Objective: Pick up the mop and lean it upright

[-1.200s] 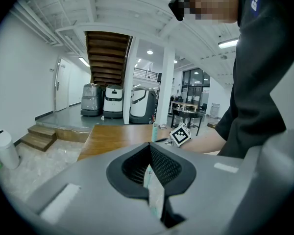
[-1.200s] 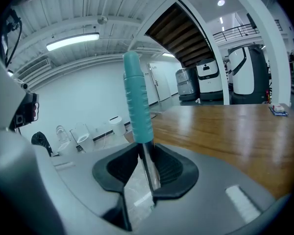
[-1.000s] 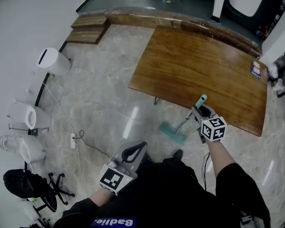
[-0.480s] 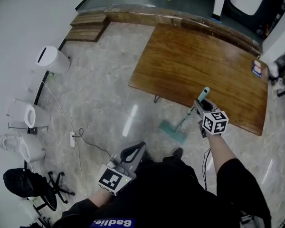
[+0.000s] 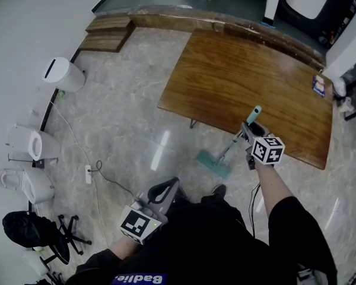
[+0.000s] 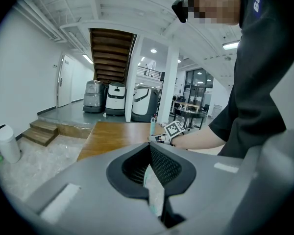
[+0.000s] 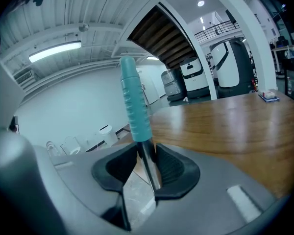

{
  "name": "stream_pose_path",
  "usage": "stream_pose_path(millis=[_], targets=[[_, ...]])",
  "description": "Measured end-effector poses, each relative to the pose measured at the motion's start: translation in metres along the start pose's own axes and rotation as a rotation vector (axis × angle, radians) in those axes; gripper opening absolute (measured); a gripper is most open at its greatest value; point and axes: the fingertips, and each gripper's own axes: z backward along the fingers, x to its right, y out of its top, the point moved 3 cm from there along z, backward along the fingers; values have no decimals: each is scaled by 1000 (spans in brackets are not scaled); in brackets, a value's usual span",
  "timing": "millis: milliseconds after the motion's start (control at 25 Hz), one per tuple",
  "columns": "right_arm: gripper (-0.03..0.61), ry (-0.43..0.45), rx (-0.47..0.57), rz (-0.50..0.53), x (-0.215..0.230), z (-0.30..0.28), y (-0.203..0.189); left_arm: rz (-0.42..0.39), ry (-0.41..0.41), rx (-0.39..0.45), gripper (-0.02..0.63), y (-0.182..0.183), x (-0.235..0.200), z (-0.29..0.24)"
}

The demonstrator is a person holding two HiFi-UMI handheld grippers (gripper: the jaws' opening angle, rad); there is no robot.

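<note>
The right gripper (image 5: 250, 130) is shifting the mop (image 5: 228, 151) slightly toward the table (image 5: 243, 79), standing its teal handle steeper, while its jaws are opening a little around the shaft. The left gripper (image 5: 164, 189) is drifting slightly down-left.

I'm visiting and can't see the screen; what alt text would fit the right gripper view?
The metal shaft of a mop, topped by a teal grip, stands between the dark jaws of the right gripper, which are starting to open. Behind lies a wooden table in a white hall.
</note>
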Motion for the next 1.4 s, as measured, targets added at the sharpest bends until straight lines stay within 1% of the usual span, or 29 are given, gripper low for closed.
stream_pose_path(millis=[160, 280, 440, 720, 840, 1000, 1200, 1320, 1400], targets=[[133, 0, -11, 9, -2, -2, -1, 7, -2, -1, 18, 3, 1, 0], [176, 1, -19, 8, -2, -3, -3, 8, -3, -5, 18, 2, 2, -1], [195, -7, -28, 8, 0, -3, -8, 9, -2, -4, 18, 1, 2, -1], [236, -35, -31, 12, 6, 0, -10, 9, -3, -2, 18, -4, 5, 0], [265, -49, -39, 14, 8, 1, -12, -2, -9, -8, 18, -5, 6, 1], [289, -67, -51, 7, 13, 2, -16, 12, -14, -11, 19, -2, 6, 0], [327, -108, -75, -5, 25, 7, -25, 7, -21, -20, 18, -7, 7, -1], [362, -127, -86, -19, 31, 10, -31, 16, -27, -22, 18, -5, 9, -2], [365, -136, -88, -26, 35, 12, -33, 15, -32, -24, 18, -8, 9, -4]])
